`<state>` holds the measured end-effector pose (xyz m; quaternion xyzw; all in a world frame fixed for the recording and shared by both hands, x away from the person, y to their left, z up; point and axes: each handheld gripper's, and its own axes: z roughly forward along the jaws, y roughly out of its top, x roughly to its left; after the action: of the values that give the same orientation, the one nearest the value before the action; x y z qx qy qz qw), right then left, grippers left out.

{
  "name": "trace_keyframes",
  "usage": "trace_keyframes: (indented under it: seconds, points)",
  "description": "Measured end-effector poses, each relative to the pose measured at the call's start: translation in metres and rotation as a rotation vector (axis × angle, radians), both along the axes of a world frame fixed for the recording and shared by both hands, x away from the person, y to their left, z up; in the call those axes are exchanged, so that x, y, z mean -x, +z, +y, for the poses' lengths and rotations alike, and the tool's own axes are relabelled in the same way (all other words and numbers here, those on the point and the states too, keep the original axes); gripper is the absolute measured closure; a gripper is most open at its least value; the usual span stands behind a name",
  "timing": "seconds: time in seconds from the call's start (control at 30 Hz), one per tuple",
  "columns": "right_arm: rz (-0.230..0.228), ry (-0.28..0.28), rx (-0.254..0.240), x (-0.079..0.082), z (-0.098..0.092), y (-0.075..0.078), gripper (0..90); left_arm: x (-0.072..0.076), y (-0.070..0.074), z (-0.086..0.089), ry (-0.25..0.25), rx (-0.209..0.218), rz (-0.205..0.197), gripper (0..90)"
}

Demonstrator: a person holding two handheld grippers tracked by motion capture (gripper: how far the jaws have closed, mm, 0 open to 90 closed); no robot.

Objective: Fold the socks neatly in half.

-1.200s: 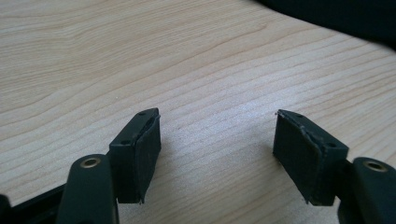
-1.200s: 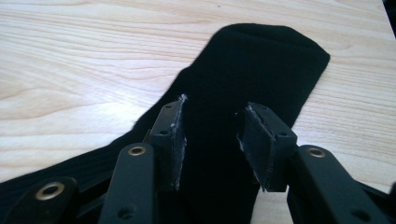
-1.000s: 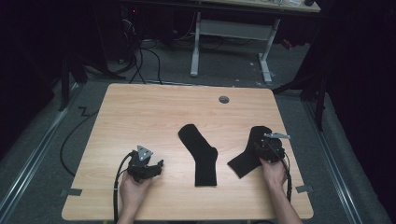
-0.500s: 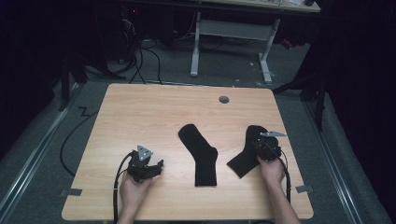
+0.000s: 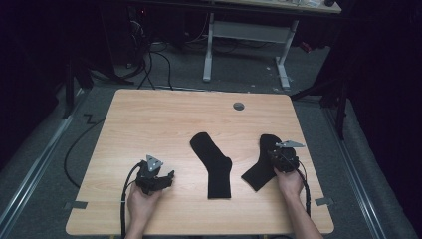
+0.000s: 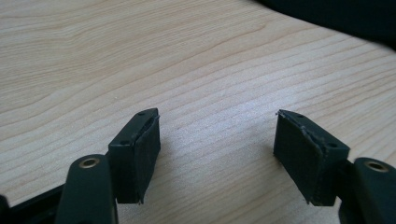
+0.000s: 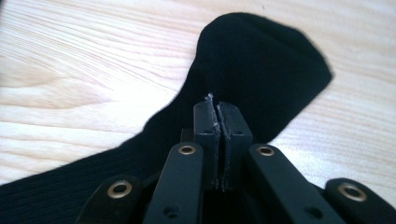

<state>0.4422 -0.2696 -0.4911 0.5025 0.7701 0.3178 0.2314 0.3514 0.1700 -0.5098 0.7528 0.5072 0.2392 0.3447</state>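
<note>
Two black socks lie flat on the wooden table [image 5: 149,119]. The left sock [image 5: 214,164] rests mid-table, untouched. My right gripper [image 5: 276,152] sits on the heel bend of the right sock [image 5: 256,172]. In the right gripper view its jaws have just been closing, and the gripper [image 7: 217,110] now stands pad to pad, pinching the right sock's [image 7: 261,60] fabric at the tips. My left gripper [image 5: 170,175] lies low on bare wood at the front left. In the left gripper view this gripper [image 6: 217,135] is open wide with nothing between its pads [image 6: 140,149].
A grey round grommet [image 5: 239,106] is set in the table near its far edge. Tape marks [image 5: 75,204] sit at the front corners. Beyond the table stand white desk legs [image 5: 208,50] and loose cables [image 5: 154,55] on the dark floor.
The right gripper's jaws have come together on the right sock. Both hands and both socks stay where they were.
</note>
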Motion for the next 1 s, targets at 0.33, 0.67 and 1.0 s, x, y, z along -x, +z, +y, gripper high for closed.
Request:
trace_keyframes:
  seconds: [0.33,0.67,1.0]
  points:
    - [-0.062,0.053,-0.007,0.011,0.002,0.017,87.4,0.000,0.000,0.000,-0.001,0.000,0.000,31.9]
    - [-0.111,0.106,-0.013,0.018,0.008,0.036,87.5,0.000,0.000,0.000,-0.001,0.000,0.000,31.8]
    - [-0.135,0.149,-0.021,0.025,0.012,0.051,87.4,0.000,0.000,0.000,-0.001,0.000,0.000,31.7]
